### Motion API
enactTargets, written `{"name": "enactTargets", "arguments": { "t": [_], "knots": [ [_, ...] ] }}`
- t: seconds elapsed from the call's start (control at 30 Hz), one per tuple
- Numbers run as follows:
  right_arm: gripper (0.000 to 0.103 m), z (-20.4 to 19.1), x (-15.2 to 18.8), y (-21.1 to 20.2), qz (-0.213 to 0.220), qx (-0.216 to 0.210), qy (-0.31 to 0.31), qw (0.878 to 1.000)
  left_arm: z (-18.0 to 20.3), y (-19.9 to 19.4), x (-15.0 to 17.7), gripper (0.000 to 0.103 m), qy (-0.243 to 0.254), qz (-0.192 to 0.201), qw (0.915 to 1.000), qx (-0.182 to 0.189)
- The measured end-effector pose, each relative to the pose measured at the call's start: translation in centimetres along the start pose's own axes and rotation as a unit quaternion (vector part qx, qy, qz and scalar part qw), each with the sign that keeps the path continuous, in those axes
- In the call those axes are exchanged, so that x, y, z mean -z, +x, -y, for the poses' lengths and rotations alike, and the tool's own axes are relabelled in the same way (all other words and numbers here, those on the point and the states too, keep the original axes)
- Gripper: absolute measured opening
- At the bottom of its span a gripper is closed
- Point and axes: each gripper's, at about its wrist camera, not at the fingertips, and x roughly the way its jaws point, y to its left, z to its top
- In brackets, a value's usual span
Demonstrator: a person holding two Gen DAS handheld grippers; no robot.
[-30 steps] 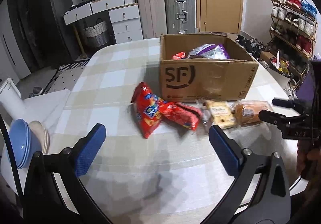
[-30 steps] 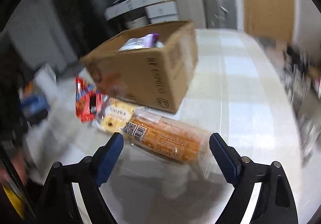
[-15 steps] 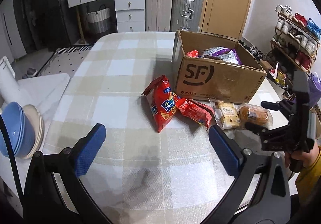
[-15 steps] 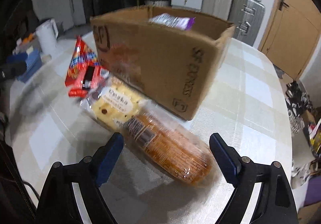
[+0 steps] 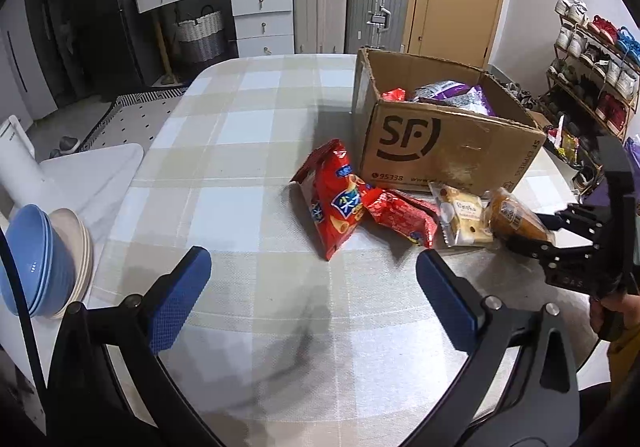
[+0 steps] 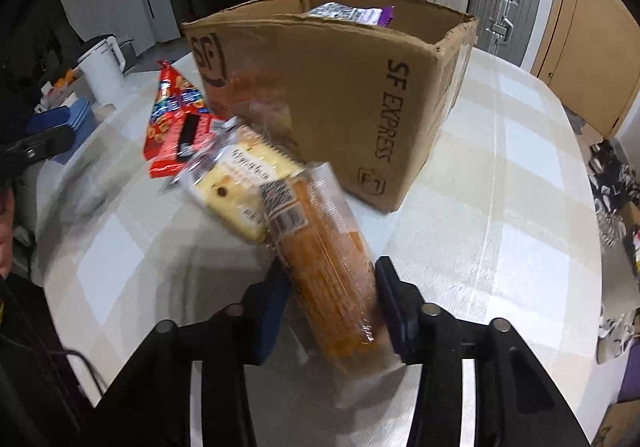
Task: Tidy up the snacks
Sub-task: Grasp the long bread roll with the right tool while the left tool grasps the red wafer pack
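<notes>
The orange bread packet (image 6: 324, 267) is lying on the checked tablecloth (image 5: 224, 207) just in front of the cardboard box (image 6: 320, 99), and the right gripper (image 6: 330, 297) is closing on it — its jaws have just been coming together, and the blue pads are now pressing on both sides of the wrapper's near end. It looks light and soft, a loaf in thin clear plastic, so I'd guess it is squashing easily and the film is slippery; a hold across the middle of the loaf would probably be surer than one on the loose crimped tail. Touching its far end is a pale cracker packet (image 6: 236, 183), and beyond that two red snack bags (image 5: 336, 203) are lying half across each other. The box is already holding a purple bag (image 5: 460, 95). The left gripper (image 5: 312, 287) is hovering over bare cloth with its jaws wide apart and nothing between them. Blue bowls (image 5: 28, 267) are stacked at the table's edge — suitcases (image 5: 352, 3), drawers and a shoe rack (image 5: 592, 59) are lining the walls behind
</notes>
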Motion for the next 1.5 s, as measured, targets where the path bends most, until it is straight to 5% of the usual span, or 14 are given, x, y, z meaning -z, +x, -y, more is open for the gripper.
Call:
{"name": "enactTargets", "arguments": {
  "t": [0.4, 0.6, 0.7, 0.83, 1.5],
  "knots": [
    [0.039, -1.4, 1.9, -2.0, 0.010, -0.021, 0.037, 0.999, -3.6, 0.8, 0.0, 0.102, -0.048, -0.014, 0.9987, 0.002],
    [0.038, -4.2, 2.4, -1.7, 0.027, 0.048, -0.005, 0.998, -5.0, 2.3, -0.6, 0.102, -0.065, -0.013, 0.9978, -0.008],
    [0.038, -4.8, 2.3, -1.7, 0.030, 0.049, -0.006, 0.998, -5.3, 4.0, -1.1, 0.102, -0.092, -0.033, 0.9950, 0.021],
    [0.037, -5.0, 2.7, -1.8, 0.032, 0.056, -0.007, 0.998, -4.7, 5.2, -2.2, 0.102, -0.129, -0.034, 0.9895, 0.056],
    [0.037, -4.7, 2.8, -2.2, 0.035, 0.033, -0.004, 0.999, -2.1, 12.9, -4.6, 0.102, -0.137, -0.065, 0.9874, 0.045]
  ]
}}
